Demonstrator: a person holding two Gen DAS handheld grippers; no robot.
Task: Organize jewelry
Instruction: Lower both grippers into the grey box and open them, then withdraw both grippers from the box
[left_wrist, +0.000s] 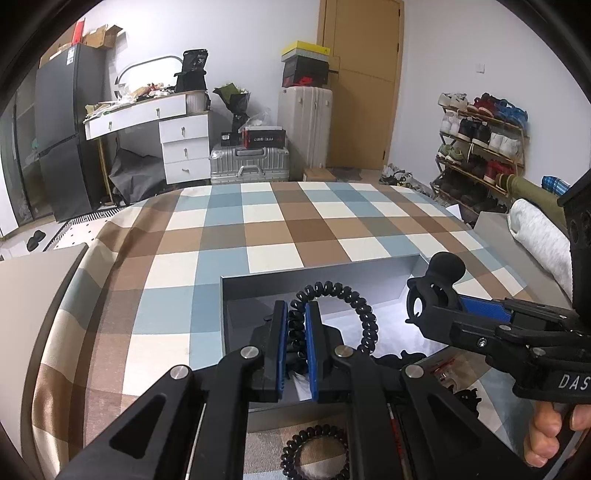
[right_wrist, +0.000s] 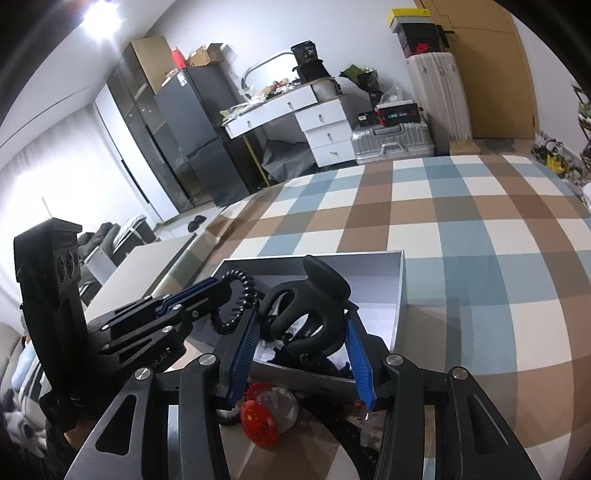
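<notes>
My left gripper (left_wrist: 296, 308) is shut on a black spiral coil band (left_wrist: 364, 317), whose loop hangs over the open grey box (left_wrist: 317, 275). In the right wrist view that left gripper (right_wrist: 221, 287) comes in from the left with the coil band (right_wrist: 236, 301). My right gripper (right_wrist: 302, 318) is shut on a black hair claw clip (right_wrist: 317, 295), held above the grey box (right_wrist: 402, 284). From the left wrist view the right gripper (left_wrist: 456, 301) enters from the right with the claw clip (left_wrist: 439, 280) at its tip. Dark items lie in the box, partly hidden.
A second black coil band (left_wrist: 314, 456) lies on the checked cloth (left_wrist: 258, 229) in front of the box. A red round badge (right_wrist: 258, 421) and a clear dome (right_wrist: 282, 404) sit under the right gripper. A hand (left_wrist: 546, 432) grips the right tool. Furniture and suitcases stand beyond.
</notes>
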